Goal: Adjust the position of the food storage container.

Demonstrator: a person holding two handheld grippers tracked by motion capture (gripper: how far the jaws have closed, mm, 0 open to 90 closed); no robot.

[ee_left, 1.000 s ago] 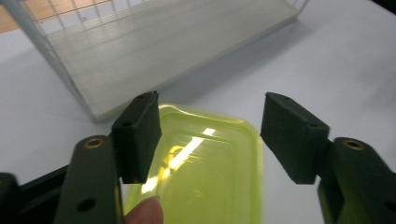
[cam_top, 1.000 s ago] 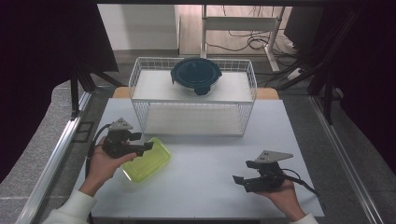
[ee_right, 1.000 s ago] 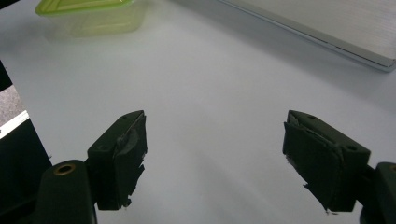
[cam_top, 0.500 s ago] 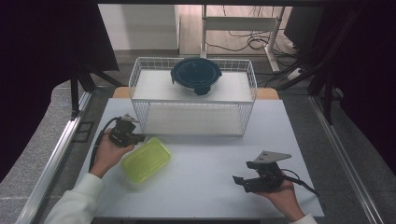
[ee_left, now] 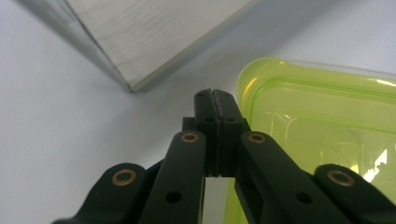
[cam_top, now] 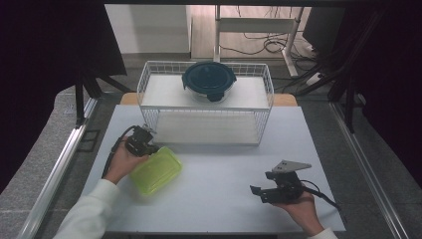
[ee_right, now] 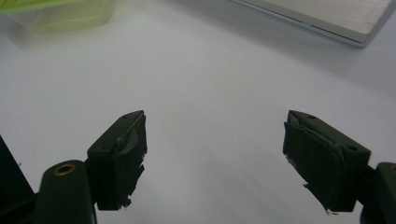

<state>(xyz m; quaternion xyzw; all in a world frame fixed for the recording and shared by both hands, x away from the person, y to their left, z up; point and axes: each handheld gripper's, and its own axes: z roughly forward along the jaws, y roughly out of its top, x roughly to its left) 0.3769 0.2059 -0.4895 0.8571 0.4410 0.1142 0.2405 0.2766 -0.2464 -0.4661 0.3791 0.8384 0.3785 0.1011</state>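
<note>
A yellow-green clear plastic container lies lid-up on the white table at the left. My left gripper sits low by its far left corner, jaws shut together with nothing between them. In the left gripper view the shut tips stand just left of the container's rim; I cannot tell whether they touch. My right gripper rests at the front right, open and empty, pointing left. Its pads stand wide apart over bare table, with the container far off.
A white wire basket stands at the back middle, and a round glass bowl with a dark teal lid rests on its top. The basket's pale base board lies close ahead of the left gripper. Metal rails run along both table sides.
The left gripper has shifted off the container toward the basket and sunk beside its corner, and its jaws have gone from apart to shut. The container and right gripper stayed put.
</note>
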